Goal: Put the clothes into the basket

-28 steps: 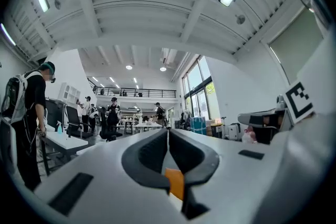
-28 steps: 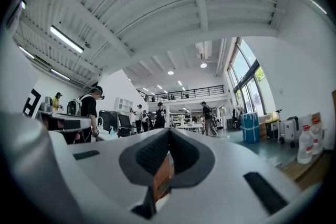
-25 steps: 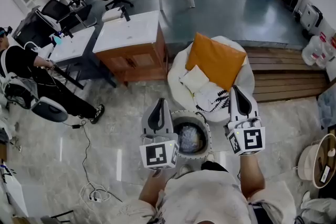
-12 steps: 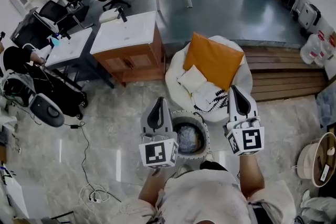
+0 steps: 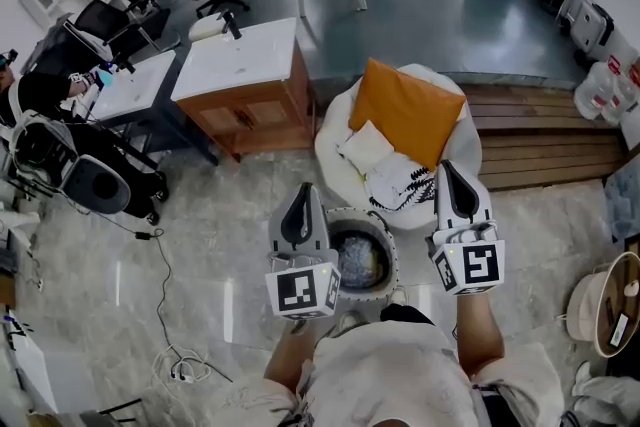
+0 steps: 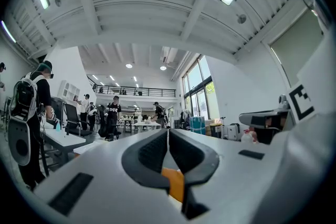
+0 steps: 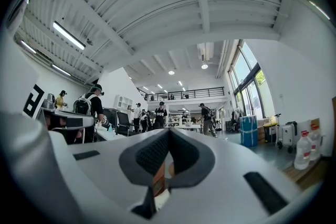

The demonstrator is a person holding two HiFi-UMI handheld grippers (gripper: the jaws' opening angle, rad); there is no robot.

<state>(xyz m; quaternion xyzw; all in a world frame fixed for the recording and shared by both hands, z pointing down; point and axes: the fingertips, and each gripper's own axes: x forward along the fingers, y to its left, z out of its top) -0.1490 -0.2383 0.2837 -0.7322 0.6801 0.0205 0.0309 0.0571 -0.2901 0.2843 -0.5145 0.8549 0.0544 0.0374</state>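
A round white basket [image 5: 396, 255] stands on the floor in front of me, between my two grippers, with a grey crumpled cloth [image 5: 358, 263] inside it. Behind it is a white round chair [image 5: 335, 130] that carries an orange cushion [image 5: 408, 112], a white folded piece [image 5: 368, 147] and a black-and-white patterned cloth [image 5: 402, 185]. My left gripper [image 5: 303, 187] [image 6: 168, 131] hangs left of the basket, shut and holding nothing. My right gripper [image 5: 447, 167] [image 7: 168, 130] hovers near the chair's front right edge, also shut and holding nothing. Both point level, out into the room.
A wooden cabinet with a white top [image 5: 245, 85] stands to the left of the chair, with a white desk [image 5: 130, 90] beside it. A person with a backpack [image 5: 60, 165] is at the far left. Cables [image 5: 165, 315] lie on the floor. A wooden step [image 5: 540, 140] runs along the right.
Both grippers have stayed where they were, shut. The person at the far left has shifted, and the backpack has moved a little to the right.
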